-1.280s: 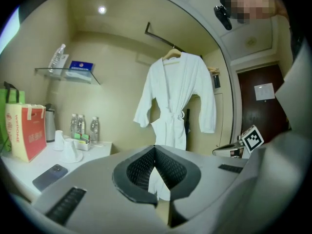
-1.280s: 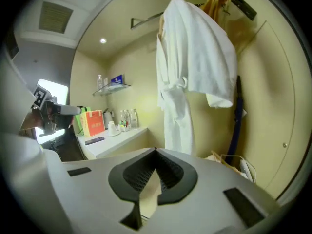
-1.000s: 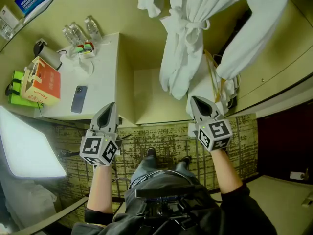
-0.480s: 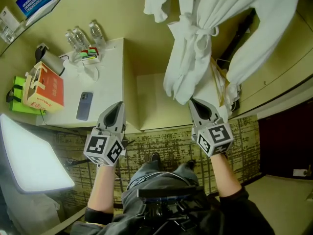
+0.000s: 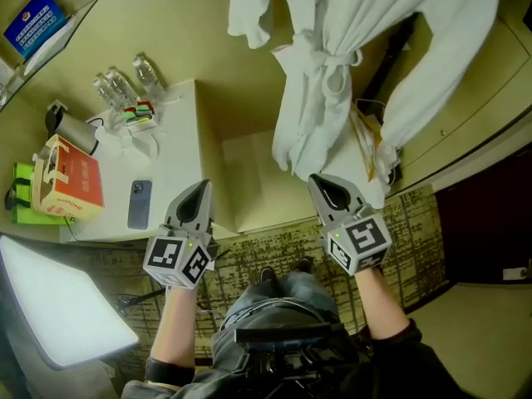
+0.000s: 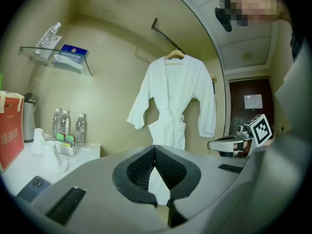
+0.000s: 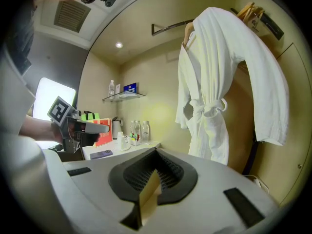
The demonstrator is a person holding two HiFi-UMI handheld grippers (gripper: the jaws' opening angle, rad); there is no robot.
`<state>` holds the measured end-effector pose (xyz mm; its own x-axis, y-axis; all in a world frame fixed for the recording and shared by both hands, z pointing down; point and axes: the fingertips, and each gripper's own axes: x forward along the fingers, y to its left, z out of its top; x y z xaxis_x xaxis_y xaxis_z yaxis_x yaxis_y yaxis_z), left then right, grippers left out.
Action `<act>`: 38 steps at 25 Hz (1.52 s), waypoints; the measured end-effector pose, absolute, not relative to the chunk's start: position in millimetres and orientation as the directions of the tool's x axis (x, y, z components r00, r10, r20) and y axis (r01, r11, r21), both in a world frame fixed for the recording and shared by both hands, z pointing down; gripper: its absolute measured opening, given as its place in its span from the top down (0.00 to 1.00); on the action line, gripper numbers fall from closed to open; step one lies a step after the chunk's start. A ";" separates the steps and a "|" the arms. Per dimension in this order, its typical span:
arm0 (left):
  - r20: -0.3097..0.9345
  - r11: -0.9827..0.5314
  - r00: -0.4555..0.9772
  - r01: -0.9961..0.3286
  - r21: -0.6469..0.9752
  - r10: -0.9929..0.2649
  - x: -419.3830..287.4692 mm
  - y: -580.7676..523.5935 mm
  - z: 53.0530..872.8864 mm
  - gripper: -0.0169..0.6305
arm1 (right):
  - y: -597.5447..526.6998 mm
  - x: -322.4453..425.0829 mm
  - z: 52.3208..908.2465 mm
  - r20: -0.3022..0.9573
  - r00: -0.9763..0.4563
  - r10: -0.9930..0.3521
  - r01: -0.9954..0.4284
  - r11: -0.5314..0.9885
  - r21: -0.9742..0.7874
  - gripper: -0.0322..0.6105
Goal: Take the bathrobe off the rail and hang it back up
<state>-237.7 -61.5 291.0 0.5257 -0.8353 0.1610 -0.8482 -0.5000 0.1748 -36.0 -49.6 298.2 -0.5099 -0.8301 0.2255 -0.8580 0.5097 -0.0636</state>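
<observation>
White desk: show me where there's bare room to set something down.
Bare: the strip of the white desk between the phone and its right edge, in front of the water bottles. Crowded: the left side, with the orange box and kettle.

L gripper (image 5: 202, 188), R gripper (image 5: 321, 184) closer to bathrobe (image 5: 332, 32).

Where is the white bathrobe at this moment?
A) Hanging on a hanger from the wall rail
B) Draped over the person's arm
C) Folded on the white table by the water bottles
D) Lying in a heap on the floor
A: in the left gripper view the bathrobe hangs full length on a hanger hooked over the rail, with its belt tied at the waist.
</observation>
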 end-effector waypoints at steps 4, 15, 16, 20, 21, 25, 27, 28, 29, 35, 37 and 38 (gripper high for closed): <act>0.147 -0.501 0.524 -0.849 0.169 -0.839 -226.6 -73.5 284.8 0.97 | -60.4 -26.2 293.3 0.220 -0.525 -0.822 -0.847 0.529 -0.046 0.91; 0.099 -0.511 0.518 -0.855 0.089 -0.849 -168.5 -102.8 258.1 0.97 | -86.7 8.3 269.3 0.168 -0.577 -0.800 -0.816 0.573 -0.076 0.91; 0.090 -0.516 0.522 -0.853 0.080 -0.848 -162.3 -106.9 253.6 0.97 | -90.3 10.7 265.4 0.164 -0.581 -0.797 -0.813 0.579 -0.060 0.91; 0.058 -0.559 0.561 -0.828 0.041 -0.826 -143.6 -123.8 234.9 0.97 | -104.0 10.1 243.8 0.136 -0.576 -0.806 -0.814 0.580 -0.013 0.91; 0.043 -0.572 0.573 -0.820 0.034 -0.818 -138.3 -129.5 228.8 0.97 | -108.0 10.5 236.1 0.128 -0.570 -0.812 -0.818 0.575 -0.001 0.91; -0.020 -0.614 0.614 -0.789 -0.001 -0.789 -118.9 -158.6 201.1 0.97 | -131.1 14.2 202.1 0.087 -0.533 -0.841 -0.840 0.539 0.065 0.91; -0.043 -0.634 0.635 -0.773 -0.032 -0.771 -111.8 -171.6 185.1 0.97 | -139.2 12.3 184.3 0.073 -0.520 -0.851 -0.847 0.525 0.083 0.91; -0.054 -0.643 0.645 -0.764 -0.045 -0.762 -107.1 -178.9 176.1 0.97 | -144.1 12.4 175.1 0.066 -0.512 -0.856 -0.851 0.516 0.096 0.91; -0.065 -0.653 0.656 -0.755 -0.059 -0.752 -101.7 -186.4 166.2 0.97 | -149.8 13.4 165.8 0.057 -0.503 -0.862 -0.855 0.506 0.111 0.91; -0.166 -0.687 0.712 -0.702 -0.187 -0.682 -71.5 -226.2 96.1 0.95 | -186.1 17.1 100.2 -0.032 -0.459 -0.888 -0.881 0.451 0.143 0.91; -0.192 -0.695 0.723 -0.691 -0.198 -0.664 -59.3 -231.6 67.1 0.95 | -199.6 26.2 83.5 -0.066 -0.443 -0.894 -0.886 0.426 0.184 0.91; -0.204 -0.700 0.728 -0.686 -0.200 -0.655 -52.0 -232.0 51.6 0.95 | -204.5 29.9 73.3 -0.078 -0.433 -0.898 -0.889 0.411 0.201 0.91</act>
<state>-52.0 -232.0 51.6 0.7277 -0.6550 -0.2037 -0.6858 -0.6996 -0.2005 29.9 -204.5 73.3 -0.4326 -0.8982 -0.0783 -0.8892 0.4107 0.2014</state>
